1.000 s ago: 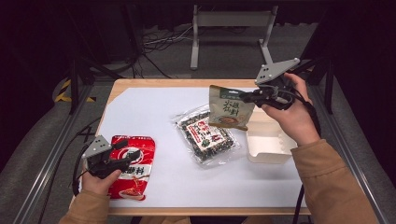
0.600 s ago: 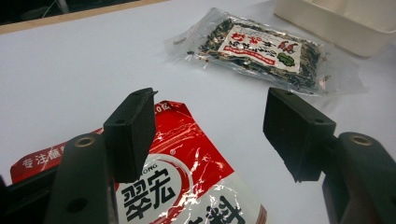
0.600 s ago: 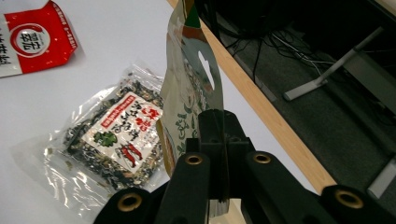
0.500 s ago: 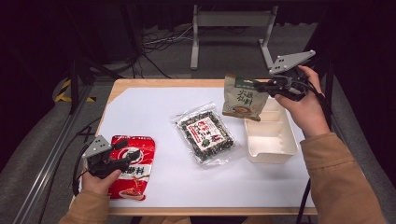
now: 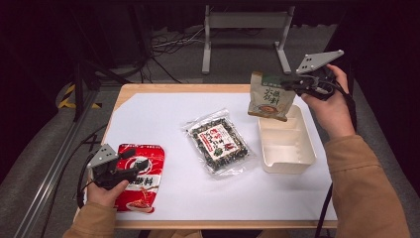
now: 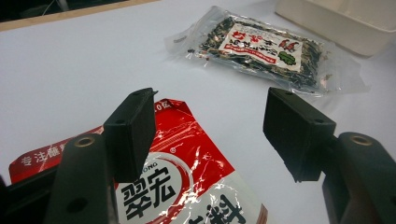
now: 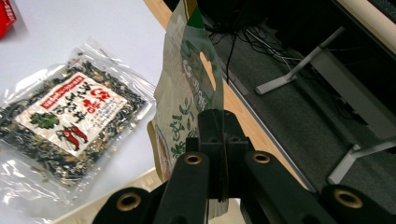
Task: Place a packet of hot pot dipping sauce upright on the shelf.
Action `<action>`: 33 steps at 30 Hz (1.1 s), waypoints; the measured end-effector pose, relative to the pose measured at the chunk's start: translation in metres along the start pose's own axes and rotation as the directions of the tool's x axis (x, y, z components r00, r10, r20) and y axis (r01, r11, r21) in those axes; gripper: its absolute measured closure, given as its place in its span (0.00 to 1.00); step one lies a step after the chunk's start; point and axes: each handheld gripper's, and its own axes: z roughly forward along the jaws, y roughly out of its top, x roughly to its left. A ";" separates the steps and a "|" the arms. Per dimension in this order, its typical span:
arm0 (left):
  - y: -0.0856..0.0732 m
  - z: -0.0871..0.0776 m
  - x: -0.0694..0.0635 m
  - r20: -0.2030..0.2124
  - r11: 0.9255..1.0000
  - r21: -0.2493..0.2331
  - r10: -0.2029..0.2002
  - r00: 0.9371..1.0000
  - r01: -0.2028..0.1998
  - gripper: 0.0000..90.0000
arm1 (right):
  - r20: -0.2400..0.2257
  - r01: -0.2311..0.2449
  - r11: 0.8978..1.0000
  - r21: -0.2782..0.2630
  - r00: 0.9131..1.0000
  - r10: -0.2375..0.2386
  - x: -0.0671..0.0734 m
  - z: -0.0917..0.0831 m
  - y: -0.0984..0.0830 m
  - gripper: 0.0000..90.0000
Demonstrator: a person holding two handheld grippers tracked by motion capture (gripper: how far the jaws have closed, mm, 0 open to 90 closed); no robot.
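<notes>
My right gripper (image 5: 291, 85) (image 7: 218, 140) is shut on the top edge of a beige and green snack pouch (image 5: 268, 96) (image 7: 187, 98), which hangs in the air over the far end of a cream plastic tray (image 5: 292, 159). A clear bag of dark dried food with a red and white label (image 5: 219, 140) (image 6: 264, 46) (image 7: 65, 116) lies flat at the table's middle. My left gripper (image 5: 132, 165) (image 6: 212, 133) rests open at the front left over a red sauce packet (image 5: 141, 176) (image 6: 187, 172), its jaws apart above the packet's upper corner.
White paper (image 5: 163, 119) covers the wooden table (image 5: 178, 88). Beyond the far edge stand a metal frame (image 5: 245, 29) and floor cables (image 5: 163, 47). A rail (image 5: 54, 163) runs along the left side.
My right gripper has carried the beige pouch to the right, from beside the clear bag to above the tray's far end. The left gripper has stayed on the red packet.
</notes>
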 end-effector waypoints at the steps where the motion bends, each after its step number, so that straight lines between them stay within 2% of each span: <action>1: 0.000 0.000 0.000 -0.001 1.000 0.001 0.005 1.000 -0.005 0.39 | 0.004 0.006 1.000 0.000 1.000 -0.006 -0.002 0.001 -0.001 1.00; 15: -0.003 -0.003 0.000 -0.010 1.000 0.001 -0.005 1.000 0.005 0.39 | 0.046 0.049 0.999 0.015 0.998 -0.050 -0.026 0.008 -0.019 1.00; 23: -0.006 -0.008 0.001 -0.025 1.000 0.001 -0.011 1.000 0.011 0.39 | 0.056 0.038 0.999 0.035 0.998 -0.040 -0.036 0.016 -0.032 1.00; 33: -0.007 -0.008 0.001 -0.027 1.000 0.008 -0.015 1.000 0.015 0.39 | 0.053 0.053 0.996 0.065 0.997 -0.057 -0.038 0.029 -0.041 1.00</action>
